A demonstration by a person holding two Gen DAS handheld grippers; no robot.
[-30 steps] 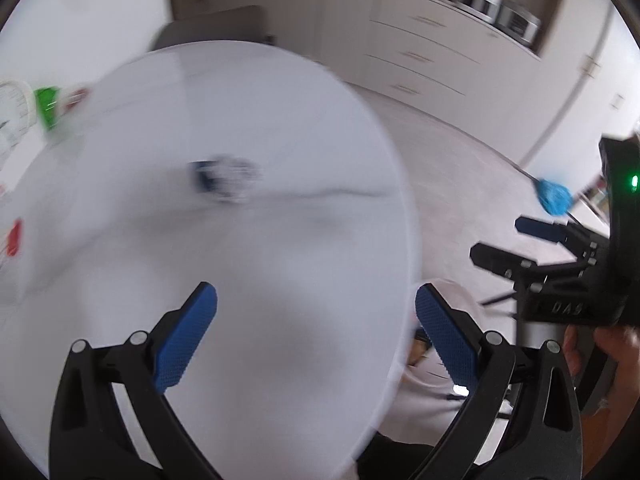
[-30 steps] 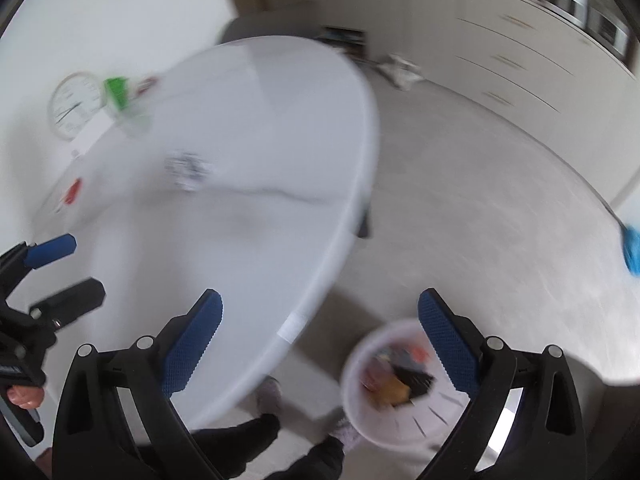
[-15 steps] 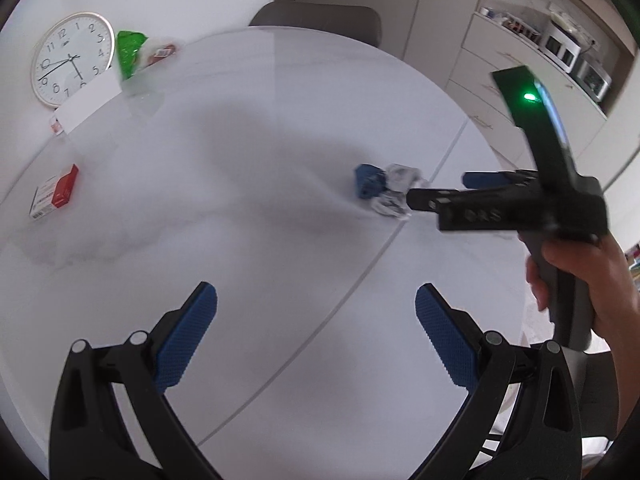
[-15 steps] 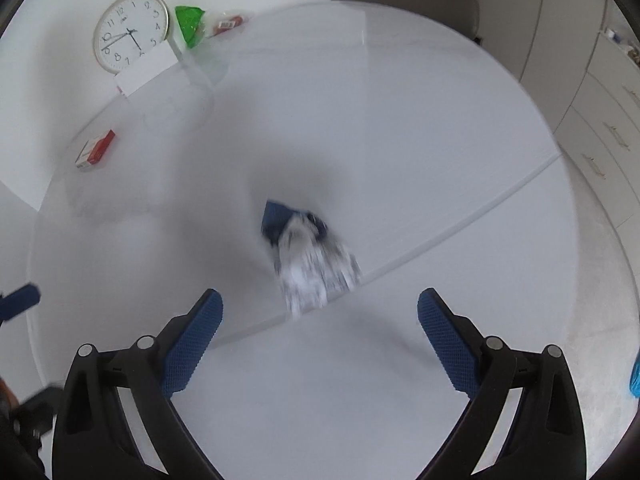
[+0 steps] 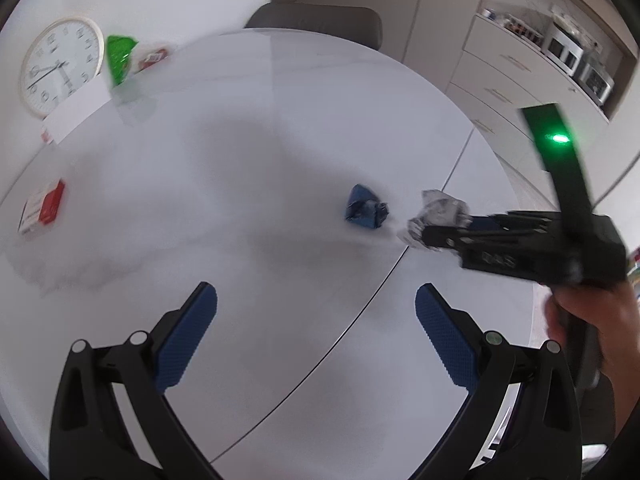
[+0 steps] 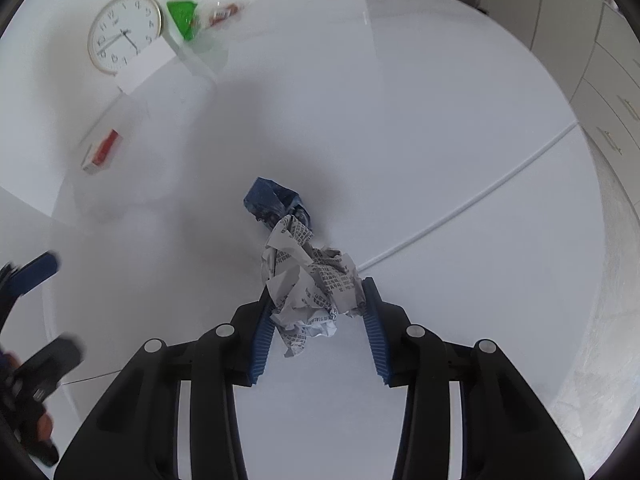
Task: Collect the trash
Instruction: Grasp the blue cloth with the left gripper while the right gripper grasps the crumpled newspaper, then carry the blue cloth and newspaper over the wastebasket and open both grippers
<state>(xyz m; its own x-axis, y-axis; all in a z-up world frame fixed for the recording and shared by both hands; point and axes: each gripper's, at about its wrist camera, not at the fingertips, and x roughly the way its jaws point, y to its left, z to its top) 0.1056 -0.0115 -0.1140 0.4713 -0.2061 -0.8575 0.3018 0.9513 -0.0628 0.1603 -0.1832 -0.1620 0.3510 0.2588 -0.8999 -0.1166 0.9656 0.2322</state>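
Note:
A crumpled printed paper ball (image 6: 310, 284) sits between the blue pads of my right gripper (image 6: 316, 300), which is shut on it just above the white round table (image 6: 400, 120). The ball also shows in the left wrist view (image 5: 438, 214). A crumpled blue wrapper (image 6: 272, 200) lies on the table just beyond the ball, and shows in the left wrist view (image 5: 366, 212). My left gripper (image 5: 316, 336) is open and empty, low over the table's near part, well short of the wrapper.
A wall clock (image 5: 60, 66), a green packet (image 5: 118, 58), a white card (image 5: 76, 114) and a red-and-white packet (image 5: 154, 56) stand at the table's far left. A red-and-white box (image 5: 42, 208) lies at left. A grey chair (image 5: 316, 26) stands behind; cabinets (image 5: 520, 76) are at right.
Both grippers swung from the bin and floor back over the table. My right gripper moved down to the paper ball and closed on it. The left gripper stayed open.

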